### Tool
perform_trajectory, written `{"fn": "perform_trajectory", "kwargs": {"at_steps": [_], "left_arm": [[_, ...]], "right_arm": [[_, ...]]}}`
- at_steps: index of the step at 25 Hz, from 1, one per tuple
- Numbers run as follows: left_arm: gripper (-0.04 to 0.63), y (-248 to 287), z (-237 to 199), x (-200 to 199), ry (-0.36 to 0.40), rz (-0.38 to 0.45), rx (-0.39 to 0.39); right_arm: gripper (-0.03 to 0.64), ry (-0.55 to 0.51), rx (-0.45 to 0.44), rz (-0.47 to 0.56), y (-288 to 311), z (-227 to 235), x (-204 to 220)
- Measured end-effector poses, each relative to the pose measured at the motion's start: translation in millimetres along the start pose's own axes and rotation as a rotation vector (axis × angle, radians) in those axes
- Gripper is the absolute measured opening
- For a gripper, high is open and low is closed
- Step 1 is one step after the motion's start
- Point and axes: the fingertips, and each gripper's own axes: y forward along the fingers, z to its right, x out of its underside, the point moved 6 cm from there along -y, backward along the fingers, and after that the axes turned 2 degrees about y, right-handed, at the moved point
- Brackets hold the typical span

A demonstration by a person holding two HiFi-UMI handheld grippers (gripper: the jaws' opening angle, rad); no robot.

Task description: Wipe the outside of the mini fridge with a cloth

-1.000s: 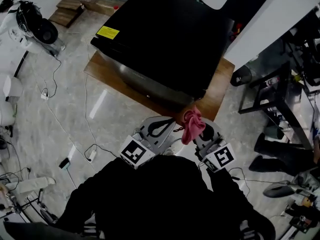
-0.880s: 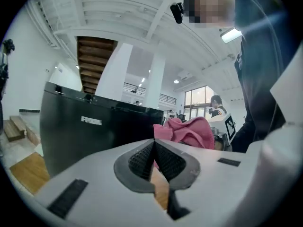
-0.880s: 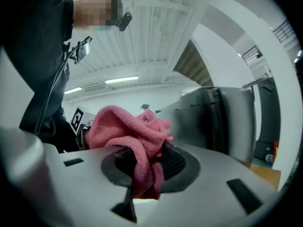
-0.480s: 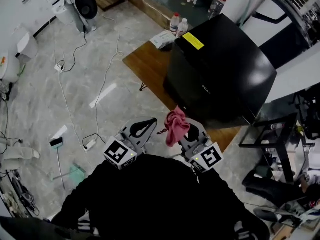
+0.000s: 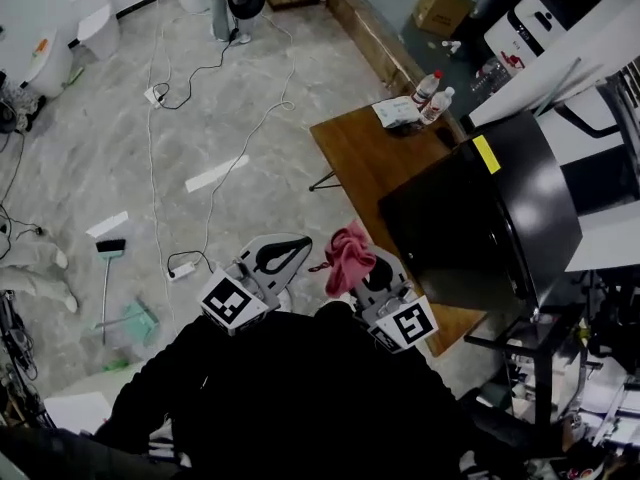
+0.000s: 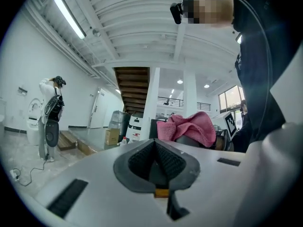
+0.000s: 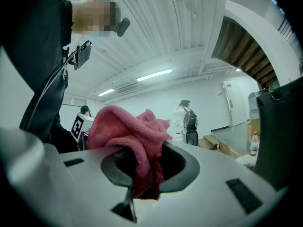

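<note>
The black mini fridge [image 5: 490,228] stands on a low wooden table [image 5: 362,156] at the right of the head view, a yellow label near its top edge. Its dark side shows at the right edge of the right gripper view as the mini fridge [image 7: 284,136]. My right gripper [image 5: 372,278] is shut on a pink cloth [image 5: 347,258], held close to my body just left of the fridge; the pink cloth [image 7: 130,136] bunches out of its jaws. My left gripper [image 5: 272,260] is shut and holds nothing. Both point upward.
Two bottles [image 5: 432,96] and a paper packet [image 5: 397,113] sit at the table's far end. Cables [image 5: 215,78] and a power strip [image 5: 182,270] trail over the marble floor. A black metal stand [image 5: 535,343] is at the right. People stand in the background [image 7: 182,117].
The head view has swung left: the fridge and table slid from the centre to the right of the picture. Both grippers stayed close to my body, the cloth still gripped.
</note>
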Motion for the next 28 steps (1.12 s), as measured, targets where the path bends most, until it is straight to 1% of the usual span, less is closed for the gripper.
{"fn": "perform_trajectory", "kwargs": {"at_steps": [4,9,11,15,19,22,25,28], "left_arm": [[0.005,-4.6,-38.3,-7.9,0.022,0.023,-0.053],[0.005,8.0,-77.3,-10.4,0.039,0.03,-0.079],[0.005,18.3,-94.9,-14.2,0.044,0.028,-0.086],[0.005,45.2,-135.8,-24.6,0.05,0.014,-0.079],[0.005,82.0,-184.0,-48.0,0.04,0.013,-0.085],[0.005,111.4,-215.3,-64.5,0.071,0.001,-0.092],[0.005,142.5,-237.6,-73.5,0.109,0.021,-0.078],[0.005,172.0,-257.4,-70.4,0.132,0.037,-0.053]], "right_arm": [[0.094,-0.016,-0.041,0.016,41.9,9.9,-1.6],[0.094,-0.002,-0.07,0.016,82.4,36.3,2.3],[0.094,0.02,-0.084,0.031,100.2,52.2,1.1],[0.094,0.041,-0.097,0.024,138.4,90.5,2.2],[0.094,0.058,-0.125,0.062,177.5,135.7,-19.6],[0.094,0.031,-0.106,0.068,200.0,171.9,-29.8],[0.094,0.002,-0.084,0.062,216.3,203.3,-33.8],[0.095,0.002,-0.047,0.064,226.5,231.8,-32.9]]}}
